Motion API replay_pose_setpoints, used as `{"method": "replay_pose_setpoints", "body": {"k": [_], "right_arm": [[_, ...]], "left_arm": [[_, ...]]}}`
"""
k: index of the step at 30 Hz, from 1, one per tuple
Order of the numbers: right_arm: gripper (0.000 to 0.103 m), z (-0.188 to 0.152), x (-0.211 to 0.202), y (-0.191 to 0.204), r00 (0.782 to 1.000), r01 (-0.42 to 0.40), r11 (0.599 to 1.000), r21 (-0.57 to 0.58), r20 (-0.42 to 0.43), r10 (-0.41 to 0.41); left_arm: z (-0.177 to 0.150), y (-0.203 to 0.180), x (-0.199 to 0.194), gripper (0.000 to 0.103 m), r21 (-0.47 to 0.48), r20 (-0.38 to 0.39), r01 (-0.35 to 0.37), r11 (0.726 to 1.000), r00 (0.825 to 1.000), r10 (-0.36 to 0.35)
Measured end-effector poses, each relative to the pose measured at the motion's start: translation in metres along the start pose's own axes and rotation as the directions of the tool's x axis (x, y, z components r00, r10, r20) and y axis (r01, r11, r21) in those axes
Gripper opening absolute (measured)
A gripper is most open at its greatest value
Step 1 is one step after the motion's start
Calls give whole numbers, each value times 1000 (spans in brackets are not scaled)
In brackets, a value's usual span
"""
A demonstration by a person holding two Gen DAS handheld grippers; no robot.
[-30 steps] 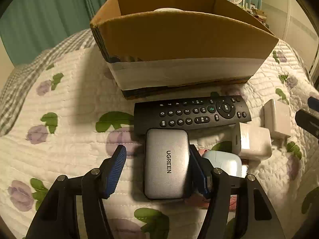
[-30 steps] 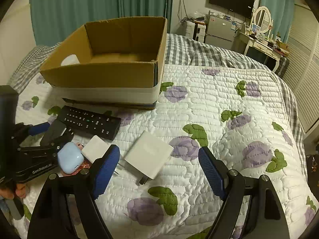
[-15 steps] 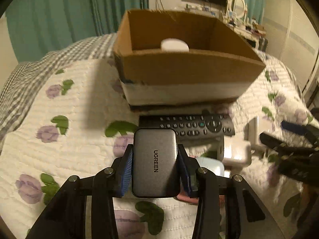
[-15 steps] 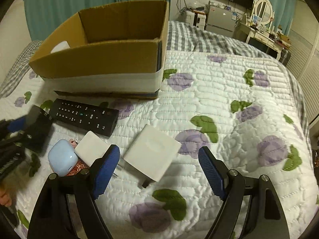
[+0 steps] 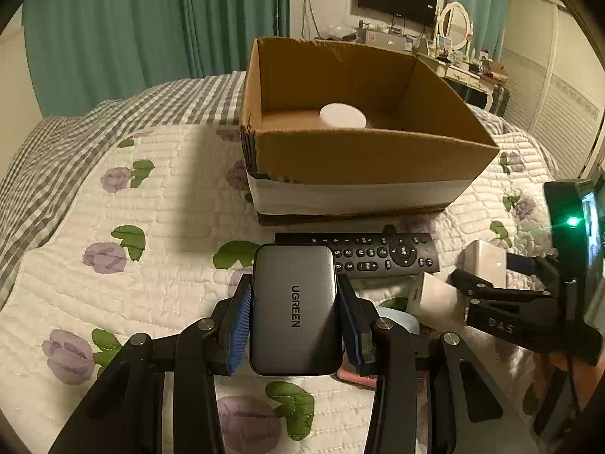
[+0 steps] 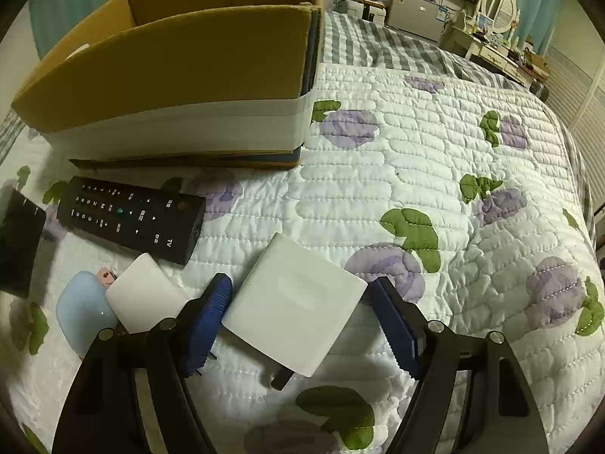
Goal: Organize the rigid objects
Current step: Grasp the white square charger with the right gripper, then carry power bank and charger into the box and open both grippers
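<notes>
My left gripper (image 5: 295, 321) is shut on a grey UGREEN charger (image 5: 295, 310) and holds it above the quilt, in front of the cardboard box (image 5: 359, 159). A white round object (image 5: 342, 115) lies inside the box. My right gripper (image 6: 302, 314) is open, its jaws on either side of a flat white square adapter (image 6: 298, 302) lying on the quilt. A black remote (image 6: 132, 215) lies in front of the box; it also shows in the left wrist view (image 5: 378, 255).
A smaller white charger (image 6: 145, 297) and a light blue case (image 6: 81, 310) lie left of the right gripper. The bed's flowered quilt (image 6: 435, 159) stretches to the right. A dresser with a mirror (image 5: 453, 26) stands behind the bed.
My left gripper closed on the grey charger and lifted it off the quilt. My right gripper came down and forward so its open jaws now flank the white adapter.
</notes>
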State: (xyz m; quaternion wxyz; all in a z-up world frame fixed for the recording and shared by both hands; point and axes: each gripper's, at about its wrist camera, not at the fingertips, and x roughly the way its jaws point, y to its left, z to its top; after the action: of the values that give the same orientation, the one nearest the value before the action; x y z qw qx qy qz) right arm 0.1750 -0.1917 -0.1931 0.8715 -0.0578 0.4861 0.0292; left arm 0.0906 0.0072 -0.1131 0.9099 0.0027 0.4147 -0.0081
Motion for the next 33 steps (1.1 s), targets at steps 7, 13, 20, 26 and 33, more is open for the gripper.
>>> {"method": "replay_pose_setpoints", "body": {"k": [7, 13, 20, 26, 33], "right_arm": [[68, -5, -30, 1, 997, -7, 1000, -22, 82, 9], [68, 3, -92, -3, 977, -48, 998, -51, 206, 57], [68, 50, -149, 4, 936, -86, 988, -128, 328, 124], [68, 107, -169, 5, 895, -136, 977, -163, 404, 192], [68, 162, -153, 14, 879, -126, 976, -178, 436, 193]], "left_arm": [[5, -5, -19, 42, 14, 41, -6, 1000, 999, 5], [20, -10, -48, 42, 20, 90, 6, 1000, 996, -8], [60, -22, -71, 42, 56, 141, 17, 998, 990, -25], [112, -21, -74, 42, 57, 190, 34, 998, 981, -45], [157, -25, -33, 42, 91, 203, 12, 996, 979, -30]]}}
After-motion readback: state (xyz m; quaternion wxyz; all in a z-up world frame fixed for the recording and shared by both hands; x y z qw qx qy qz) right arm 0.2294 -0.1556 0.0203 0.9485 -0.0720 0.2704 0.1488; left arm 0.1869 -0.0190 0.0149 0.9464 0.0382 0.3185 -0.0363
